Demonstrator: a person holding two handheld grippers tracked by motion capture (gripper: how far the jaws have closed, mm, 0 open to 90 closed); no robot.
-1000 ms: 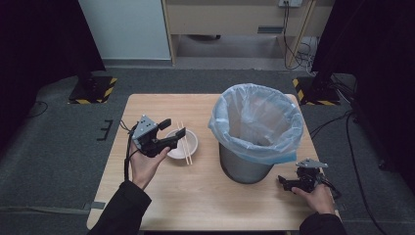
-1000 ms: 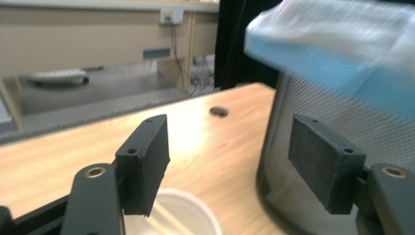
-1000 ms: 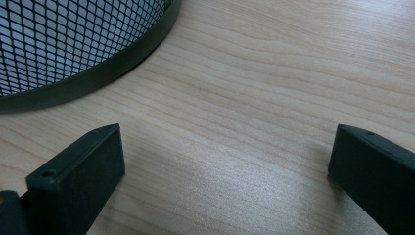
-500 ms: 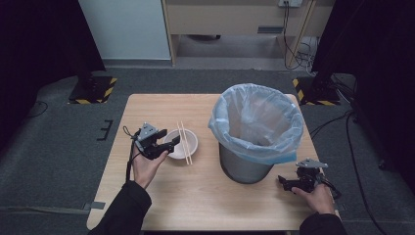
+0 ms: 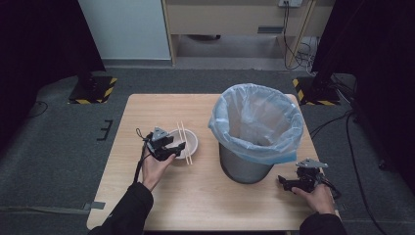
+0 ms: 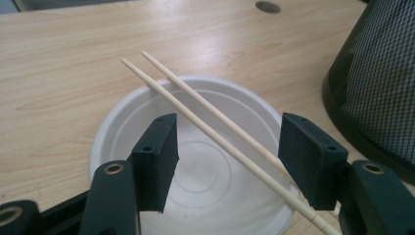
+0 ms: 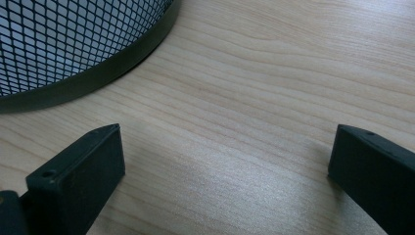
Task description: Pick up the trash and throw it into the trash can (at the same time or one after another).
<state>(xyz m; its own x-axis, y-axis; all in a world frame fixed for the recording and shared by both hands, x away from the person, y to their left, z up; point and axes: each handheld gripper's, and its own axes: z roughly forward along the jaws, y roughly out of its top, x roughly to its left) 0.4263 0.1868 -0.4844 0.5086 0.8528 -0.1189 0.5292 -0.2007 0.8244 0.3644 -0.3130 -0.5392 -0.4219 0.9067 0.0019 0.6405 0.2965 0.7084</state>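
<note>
A white bowl (image 5: 192, 139) (image 6: 215, 191) sits left of centre on the wooden table, with two wooden chopsticks (image 5: 184, 135) (image 6: 205, 120) lying across its rim. My left gripper (image 5: 172, 149) (image 6: 227, 159) hovers open just over the bowl's near side, its jaws either side of the chopsticks without touching them. A mesh waste bin (image 5: 244, 161) lined with a pale blue bag (image 5: 258, 120) stands to the right. My right gripper (image 5: 286, 183) (image 7: 225, 171) is open, low over bare table near the bin's base (image 7: 93, 73).
The table (image 5: 205, 196) has free wood in front of the bowl and bin. A cable hole (image 6: 267, 6) lies in the tabletop beyond the bowl. Dark floor surrounds the table, with striped stand bases (image 5: 93, 90) at the back corners.
My left gripper has come down and forward from above the table's left side to the bowl, so its jaws now bracket the chopsticks. The right gripper has stayed still.
</note>
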